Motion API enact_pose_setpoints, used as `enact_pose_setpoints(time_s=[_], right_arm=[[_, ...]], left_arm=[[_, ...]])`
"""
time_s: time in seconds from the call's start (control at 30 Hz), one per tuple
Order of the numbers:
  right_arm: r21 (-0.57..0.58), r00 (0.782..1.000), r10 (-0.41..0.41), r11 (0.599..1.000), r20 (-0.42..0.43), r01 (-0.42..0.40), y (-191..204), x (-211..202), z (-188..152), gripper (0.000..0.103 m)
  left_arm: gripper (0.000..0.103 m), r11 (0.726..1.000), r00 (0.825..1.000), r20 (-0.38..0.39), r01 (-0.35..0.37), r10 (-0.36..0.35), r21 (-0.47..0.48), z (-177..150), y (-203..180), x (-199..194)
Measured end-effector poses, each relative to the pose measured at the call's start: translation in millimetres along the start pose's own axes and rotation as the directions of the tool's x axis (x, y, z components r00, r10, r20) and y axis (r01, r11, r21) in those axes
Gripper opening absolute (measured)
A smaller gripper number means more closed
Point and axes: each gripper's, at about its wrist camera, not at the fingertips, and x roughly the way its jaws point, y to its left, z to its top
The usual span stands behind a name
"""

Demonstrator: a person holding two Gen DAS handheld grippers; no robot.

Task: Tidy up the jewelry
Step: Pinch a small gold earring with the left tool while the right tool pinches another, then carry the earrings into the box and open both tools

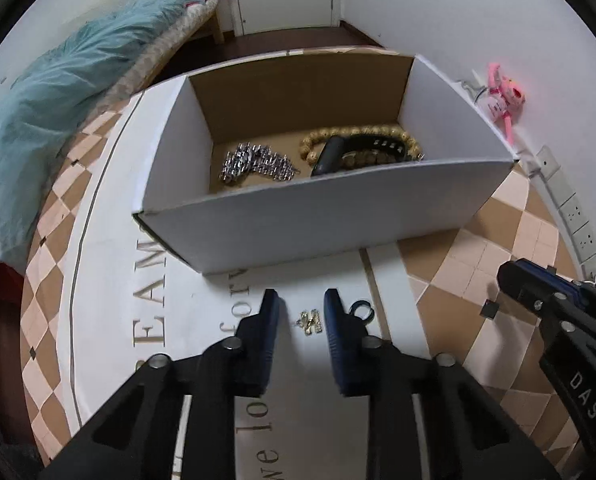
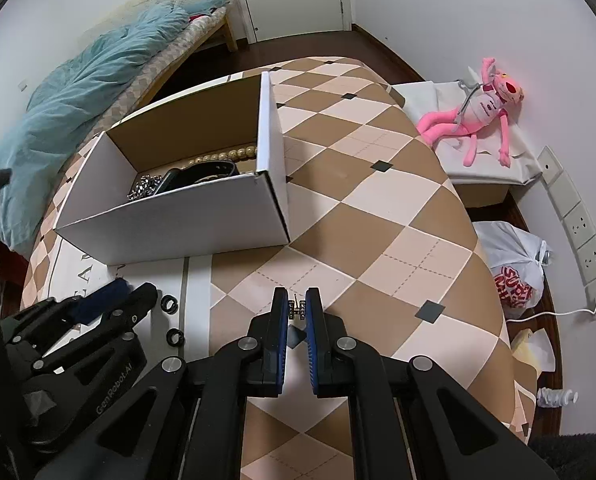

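Observation:
A white cardboard box [image 1: 330, 216] stands on the checked tablecloth; it also shows in the right wrist view [image 2: 169, 220]. Inside lie a silver chain [image 1: 257, 162], a gold bead necklace [image 1: 398, 140] and a black strap [image 1: 338, 152]. My left gripper [image 1: 302, 312] is open, its fingers either side of a small gold earring [image 1: 310, 322] on the cloth. A black ring [image 1: 361, 309] lies just right of it. My right gripper [image 2: 297, 306] is shut on a small studded earring [image 2: 297, 307] just above the cloth.
Two black rings [image 2: 169, 303] [image 2: 174, 337] lie on the cloth near the left gripper [image 2: 109, 300]. A pink plush toy [image 2: 478, 116] sits on a side box at the right. A bed with a teal blanket [image 2: 77, 96] is behind. A plastic bag [image 2: 514, 264] lies on the floor.

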Motion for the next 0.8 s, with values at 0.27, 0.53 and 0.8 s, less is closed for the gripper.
enact_pose_setpoints(time_s=[0.27, 0.53, 0.8], right_arm=[[0.009, 1.0, 0.005, 1.0, 0.016, -0.005, -3, -6, 4, 0.009], [0.02, 0.995, 0.085, 0.996, 0.058, -0.086, 5, -35, 21, 0.009], [-0.015, 0.978, 0.197, 0.98, 0.064, -0.197, 25, -44, 100, 0.009]], left_arm=[[0.009, 0.999, 0.999, 0.005, 0.037, -0.037, -0.026, -4, 4, -3], [0.005, 0.988, 0.992, 0.054, 0.119, -0.114, -0.101, 8, 21, -45], [0.005, 0.971, 0.975, 0.111, 0.204, -0.19, -0.124, 79, 45, -71]])
